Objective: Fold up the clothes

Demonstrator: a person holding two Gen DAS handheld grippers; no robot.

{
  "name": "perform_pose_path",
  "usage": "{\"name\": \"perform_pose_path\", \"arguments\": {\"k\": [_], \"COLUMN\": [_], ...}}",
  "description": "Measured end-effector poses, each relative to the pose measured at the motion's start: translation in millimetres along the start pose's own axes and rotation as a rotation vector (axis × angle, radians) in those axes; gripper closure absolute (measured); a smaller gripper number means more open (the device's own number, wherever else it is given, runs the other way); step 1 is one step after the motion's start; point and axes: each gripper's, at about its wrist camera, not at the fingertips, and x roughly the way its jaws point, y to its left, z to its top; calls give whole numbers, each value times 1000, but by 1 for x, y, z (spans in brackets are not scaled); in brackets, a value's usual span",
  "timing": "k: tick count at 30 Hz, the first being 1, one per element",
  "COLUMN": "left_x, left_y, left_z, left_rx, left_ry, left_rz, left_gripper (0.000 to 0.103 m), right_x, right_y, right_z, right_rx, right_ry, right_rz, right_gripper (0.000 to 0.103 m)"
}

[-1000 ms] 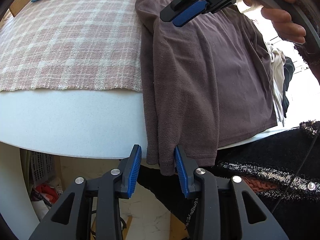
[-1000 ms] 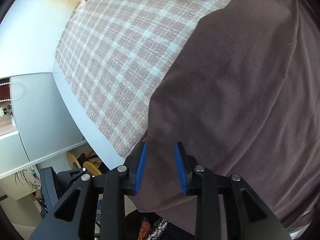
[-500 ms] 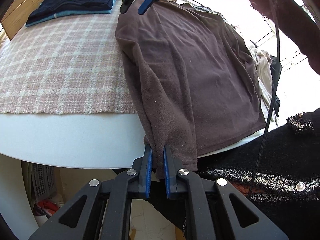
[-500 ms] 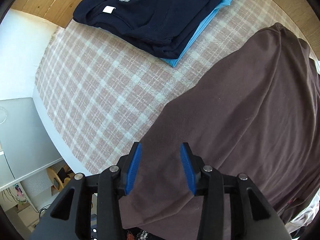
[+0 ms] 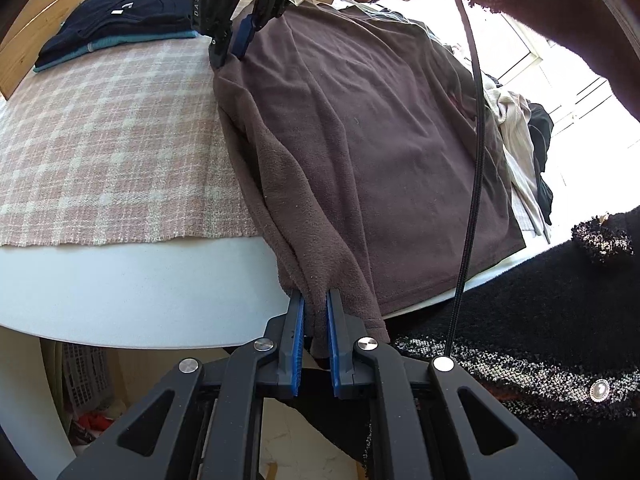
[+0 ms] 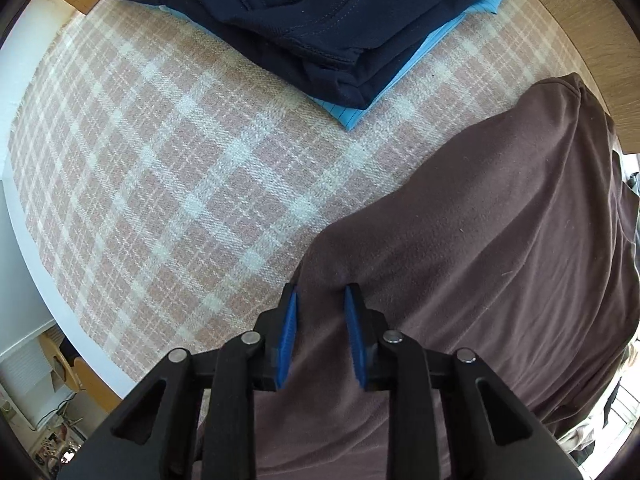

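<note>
Left hand-held gripper [image 5: 314, 320] pinching brown shirt [image 5: 380, 140] hem, seen only left wrist

Brown fleece garment [image 5: 360, 152]: showing a uniform dull purple-brown between the blue pads [image 5: 298, 344] of the black left gripper [image 5: 314, 320]. Right gripper [image 6: 320, 312]: black frame, blue pads [image 6: 288, 340], same brown cloth between them. Tablecloth [image 6: 168, 184], left of the right fingers: displaying a pink-and-cream plaid. Ahead of those fingers, a navy folded shirt [image 6: 304, 12] is lying over a light-blue folded garment [image 6: 432, 48]. Table edge [image 5: 132, 284], left of the left fingers: reading white. Person's sleeve [image 5: 560, 320], right of them: showing black knit flecked white.
</note>
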Motion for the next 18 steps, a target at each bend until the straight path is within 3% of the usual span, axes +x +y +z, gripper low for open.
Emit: {"name": "perform_pose_path", "arguments": {"k": [4, 13, 18], "left_x": [-1, -4, 15], "left_y": [-15, -72, -105], "left_z": [3, 15, 21], "left_rx": [31, 115, 162], "left_ry": [1, 6, 26], "left_rz": [4, -8, -34], "left_gripper": [94, 94, 94], "right_x": [-13, -57, -34], "right_y": [-37, -106, -145], "right_z": [-10, -61, -123], "right_rx": [56, 75, 123], "right_ry": [-28, -132, -146], "right_rz": [121, 178, 182], "right_gripper": [97, 97, 97]}}
